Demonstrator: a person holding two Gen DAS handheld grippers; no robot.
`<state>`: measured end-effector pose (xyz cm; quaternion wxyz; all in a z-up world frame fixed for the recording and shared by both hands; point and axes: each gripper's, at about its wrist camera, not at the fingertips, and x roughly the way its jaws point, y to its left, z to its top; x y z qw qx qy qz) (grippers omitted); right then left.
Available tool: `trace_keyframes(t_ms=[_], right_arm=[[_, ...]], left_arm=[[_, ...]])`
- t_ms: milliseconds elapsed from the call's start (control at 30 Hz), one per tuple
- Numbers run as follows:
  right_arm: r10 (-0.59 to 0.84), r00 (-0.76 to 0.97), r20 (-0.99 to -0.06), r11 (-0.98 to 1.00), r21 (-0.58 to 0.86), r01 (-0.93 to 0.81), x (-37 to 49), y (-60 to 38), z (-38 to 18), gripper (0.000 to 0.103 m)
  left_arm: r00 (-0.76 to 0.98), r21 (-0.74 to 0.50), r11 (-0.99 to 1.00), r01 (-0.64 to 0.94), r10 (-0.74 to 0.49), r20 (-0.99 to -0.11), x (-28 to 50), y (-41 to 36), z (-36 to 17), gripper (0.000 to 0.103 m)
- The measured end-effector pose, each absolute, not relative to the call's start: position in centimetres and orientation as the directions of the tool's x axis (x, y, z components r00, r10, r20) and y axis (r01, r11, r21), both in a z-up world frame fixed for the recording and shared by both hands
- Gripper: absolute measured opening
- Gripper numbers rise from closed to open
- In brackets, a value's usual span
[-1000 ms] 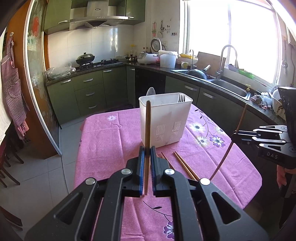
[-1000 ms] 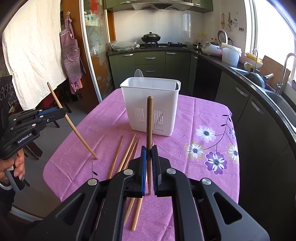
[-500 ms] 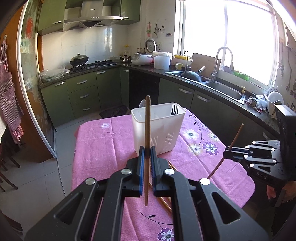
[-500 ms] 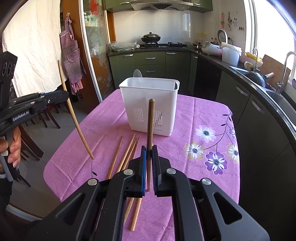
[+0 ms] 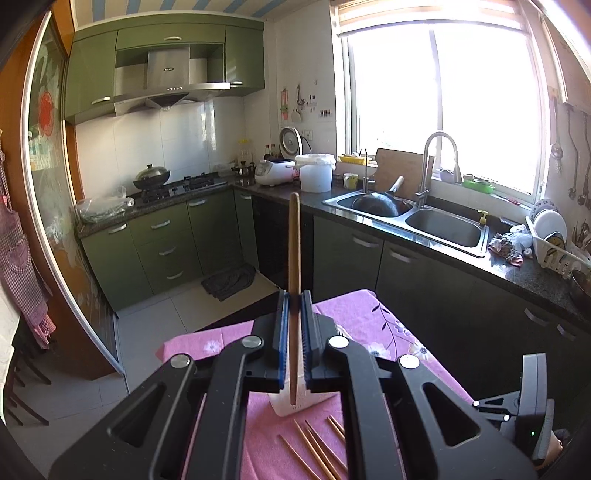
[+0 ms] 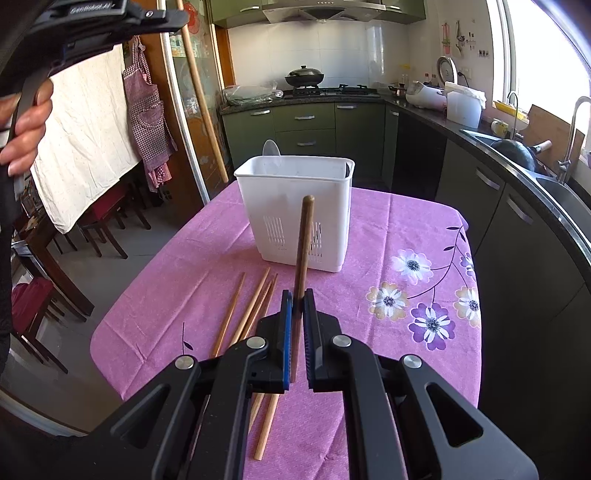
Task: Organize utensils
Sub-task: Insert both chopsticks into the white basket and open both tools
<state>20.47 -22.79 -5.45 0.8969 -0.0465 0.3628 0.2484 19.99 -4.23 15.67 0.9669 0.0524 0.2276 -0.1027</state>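
My left gripper (image 5: 294,300) is shut on a brown wooden chopstick (image 5: 294,243) that stands upright, high above the table. In the right wrist view the left gripper (image 6: 173,16) is at the top left, its chopstick (image 6: 202,99) hanging clear of the cloth. My right gripper (image 6: 297,300) is shut on another chopstick (image 6: 303,243), upright, in front of the white slotted utensil holder (image 6: 295,192). Several loose chopsticks (image 6: 255,306) lie on the cloth before the holder. In the left wrist view the holder (image 5: 295,405) shows only partly under the fingers.
The table has a pink floral cloth (image 6: 406,229). Wooden chairs (image 6: 33,306) stand left of it. Dark green cabinets and a counter with a sink (image 5: 424,218) run along the right. A person's hand (image 6: 26,122) grips the left tool's handle.
The left gripper has risen well above the table with its chopstick, whose lower tip lifted away from the cloth. The right gripper and its chopstick have stayed in place.
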Motion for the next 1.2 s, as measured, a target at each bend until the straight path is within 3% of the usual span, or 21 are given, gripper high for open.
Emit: trace_keyframes(t_ms=[333, 633, 700, 767, 800, 1100, 1200], right_arm=[[0.443, 0.592, -0.673, 0.851, 0.108, -0.514, 20.4, -22.7, -5.7, 0.007], [0.472, 0.608, -0.638, 0.846, 0.133, -0.516, 20.2, -23.4, -3.8, 0.007], [0.476, 0.625, -0.619, 0.846, 0.127, -0.518, 20.4, -23.5, -2.3, 0.007], [0.473, 0.653, -0.591, 0.852, 0.120, -0.509, 21.1, -23.7, -0.4, 0.007], [0.470, 0.670, -0.575, 0.857, 0.117, -0.501, 21.6, -23.8, 0.5, 0.007], [0.496, 0.766, -0.410, 0.868, 0.216, -0.446, 28.9, -23.9, 7.9, 0.007], [0.475, 0.786, -0.397, 0.880, 0.223, -0.419, 31.8, -23.1, 8.6, 0.007]], left_arm=[[0.894, 0.095, 0.977, 0.193, -0.135, -0.428, 24.5, -6.2, 16.3, 0.006], [0.840, 0.073, 0.981, 0.182, -0.116, -0.530, 27.5, -5.0, 10.2, 0.007], [0.822, 0.062, 0.981, 0.184, -0.119, -0.556, 27.7, -4.6, 8.8, 0.012], [0.813, 0.049, 0.981, 0.187, -0.127, -0.568, 27.5, -4.1, 7.8, 0.037], [0.812, 0.043, 0.981, 0.189, -0.131, -0.568, 27.3, -3.9, 7.6, 0.040], [0.827, 0.037, 0.978, 0.206, -0.154, -0.541, 22.4, -2.4, 8.5, 0.042], [0.820, 0.045, 0.976, 0.213, -0.154, -0.551, 21.1, -2.1, 8.3, 0.043]])
